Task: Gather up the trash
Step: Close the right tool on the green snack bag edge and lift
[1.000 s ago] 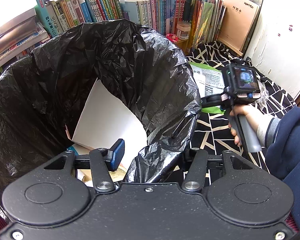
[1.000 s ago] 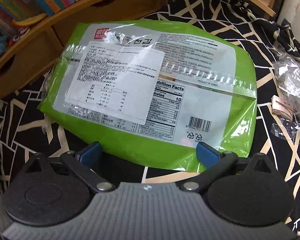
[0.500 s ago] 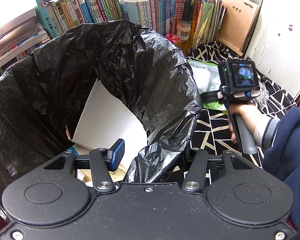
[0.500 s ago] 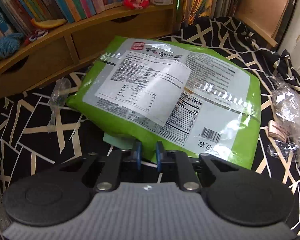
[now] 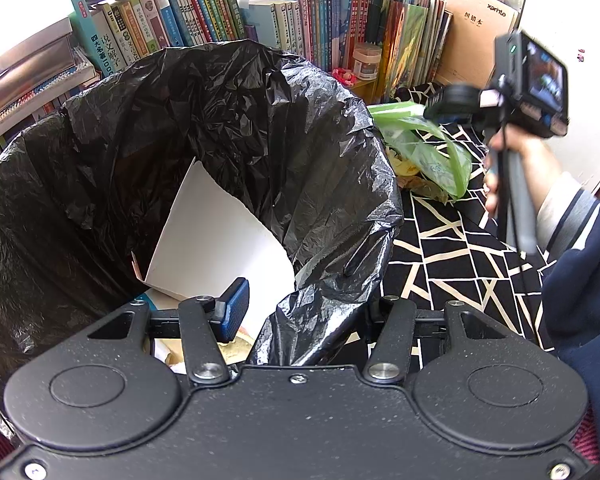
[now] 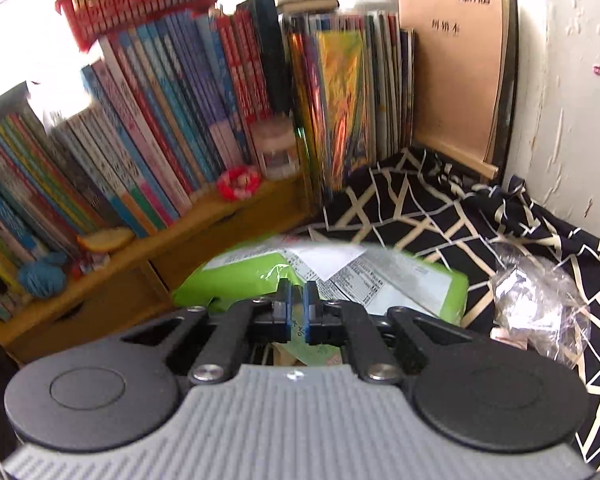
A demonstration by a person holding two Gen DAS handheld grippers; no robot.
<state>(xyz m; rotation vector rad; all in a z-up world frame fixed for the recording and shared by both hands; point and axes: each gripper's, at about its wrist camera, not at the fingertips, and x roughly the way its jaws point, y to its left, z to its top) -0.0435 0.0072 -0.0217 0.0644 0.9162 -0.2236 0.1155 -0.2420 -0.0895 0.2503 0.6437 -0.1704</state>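
Observation:
A black trash bag [image 5: 228, 128] stands wide open, with white cardboard [image 5: 220, 248] inside. My left gripper [image 5: 306, 312] is at the bag's near rim, shut on a bunched fold of it; one blue pad [image 5: 232, 312] sits inside the bag, and the other finger is hidden behind the fold. My right gripper [image 6: 298, 304] is shut on the near edge of a green snack packet [image 6: 240, 276]. In the left wrist view the green packet [image 5: 440, 156] hangs limp from the right gripper [image 5: 434, 110], lifted off the black patterned cloth [image 5: 452, 248], just right of the bag's rim.
Books [image 6: 160, 128] and a small jar [image 6: 278, 152] fill a wooden shelf [image 6: 112, 280] behind. Crumpled clear plastic [image 6: 540, 304] lies on the cloth to the right. Yellowish scraps [image 5: 416, 184] lie under the hanging packet. A brown board [image 6: 452, 72] leans in the corner by the white wall [image 6: 572, 80].
The right gripper closed on the near edge of the green packet and lifted it off the cloth, tilting up toward the shelf. The left gripper and bag stayed still.

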